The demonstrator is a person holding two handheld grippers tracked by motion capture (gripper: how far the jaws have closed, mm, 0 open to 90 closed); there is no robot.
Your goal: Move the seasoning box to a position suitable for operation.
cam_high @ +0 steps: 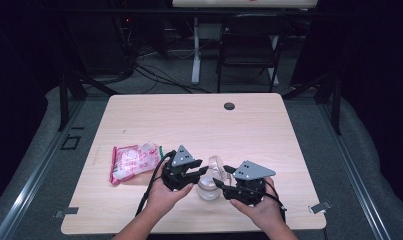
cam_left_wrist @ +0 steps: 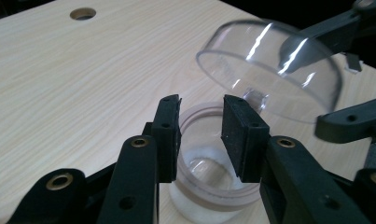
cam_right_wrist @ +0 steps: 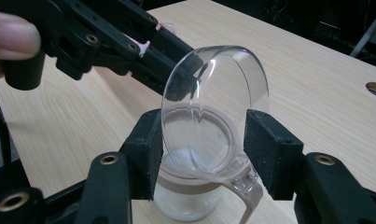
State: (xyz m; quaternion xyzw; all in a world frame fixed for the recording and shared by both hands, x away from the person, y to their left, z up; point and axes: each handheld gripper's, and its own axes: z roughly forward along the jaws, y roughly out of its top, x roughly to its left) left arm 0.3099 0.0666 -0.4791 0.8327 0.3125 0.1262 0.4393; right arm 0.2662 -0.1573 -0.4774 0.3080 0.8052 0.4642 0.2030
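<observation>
A small frosted jar with a tan rim stands near the table's front edge. Its clear domed lid is tipped up on a tan hinge strap. My right gripper comes from the right and is shut on the clear lid, one pad on each side of it. My left gripper reaches in from the left, level with the jar's rim. Its jaws are open, with only the rim behind the gap and neither pad pressing on anything. The left gripper is also seen through the lid in the right gripper view.
A pink and white snack bag lies on the wooden table to the left of my left hand. A cable hole sits at the far middle. A black folding chair stands beyond the table.
</observation>
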